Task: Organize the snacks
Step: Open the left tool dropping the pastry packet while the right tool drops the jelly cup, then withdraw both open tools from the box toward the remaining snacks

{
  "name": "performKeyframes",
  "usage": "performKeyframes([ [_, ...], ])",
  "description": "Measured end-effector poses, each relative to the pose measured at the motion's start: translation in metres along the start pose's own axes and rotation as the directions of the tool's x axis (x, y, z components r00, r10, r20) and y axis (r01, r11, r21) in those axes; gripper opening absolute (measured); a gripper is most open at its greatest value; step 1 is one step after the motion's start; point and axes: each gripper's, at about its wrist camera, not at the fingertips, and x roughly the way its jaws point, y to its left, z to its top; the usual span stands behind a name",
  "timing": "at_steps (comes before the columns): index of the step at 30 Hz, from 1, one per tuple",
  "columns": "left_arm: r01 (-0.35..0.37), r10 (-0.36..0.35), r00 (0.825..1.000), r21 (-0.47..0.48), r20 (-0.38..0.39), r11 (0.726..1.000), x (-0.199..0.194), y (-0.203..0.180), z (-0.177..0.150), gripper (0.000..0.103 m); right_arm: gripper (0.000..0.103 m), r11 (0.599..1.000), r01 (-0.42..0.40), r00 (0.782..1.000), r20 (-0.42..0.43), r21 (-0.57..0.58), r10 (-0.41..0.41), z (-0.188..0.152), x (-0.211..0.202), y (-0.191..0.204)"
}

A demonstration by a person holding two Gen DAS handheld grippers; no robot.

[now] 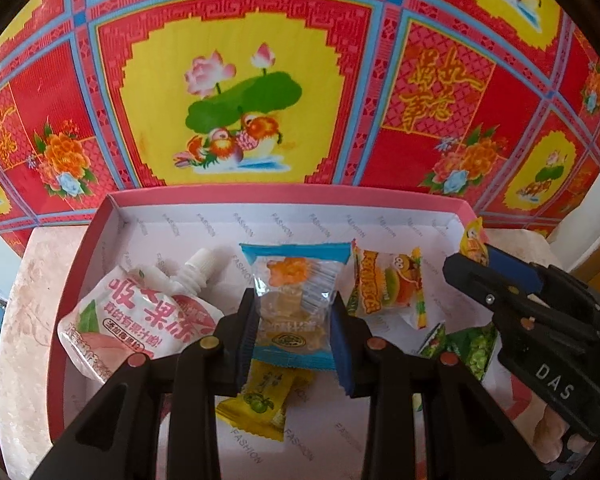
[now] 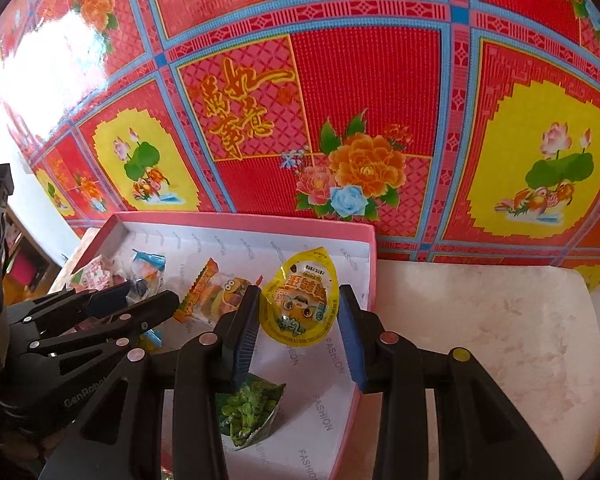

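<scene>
Clamped in my left claw [image 1: 296, 316] is a blue-edged candy packet [image 1: 294, 300], frame centre. Right claw [image 2: 300, 320] pinches a yellow packet [image 2: 298, 296] above the pink box [image 2: 364, 280].

Between the left claw's [image 1: 296, 336] blue pads sits a clear packet [image 1: 296, 300] edged in blue, an orange flower printed on it. Left of it lies a white pouch [image 1: 140, 320] with pink lettering; below, a yellow sachet [image 1: 260, 400]; right, an orange burger-print pack [image 1: 384, 284]. The right claw [image 2: 296, 332], black (pads also blue), frames a yellow cup [image 2: 300, 304]; under it a green bag [image 2: 248, 408]. The box [image 2: 368, 248] is pink-rimmed, white inside; the floor [image 2: 340, 100] behind is red and yellow.
</scene>
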Motion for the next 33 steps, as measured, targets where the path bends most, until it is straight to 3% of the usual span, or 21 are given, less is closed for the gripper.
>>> performKeyframes([
  [4,0.004,-0.005,1.000,-0.015,-0.022,1.000,0.007,0.001,0.004,0.035,0.039,1.000,-0.006,1.000,-0.009,0.006,0.006,0.000,0.002,0.001],
  [10,0.029,-0.029,0.999,-0.026,-0.022,0.999,0.000,0.002,0.008,0.044,0.041,1.000,0.004,1.000,-0.003,0.005,-0.004,0.000,-0.002,0.001],
  [14,0.025,-0.025,1.000,-0.013,-0.013,1.000,-0.007,-0.001,0.009,0.046,0.052,1.000,0.000,1.000,0.015,0.005,0.000,-0.001,-0.009,0.001],
  [33,0.033,-0.033,0.999,-0.005,0.023,0.999,-0.077,-0.003,-0.015,0.046,0.052,0.999,-0.015,0.999,0.050,0.041,0.013,-0.021,-0.059,0.008],
])
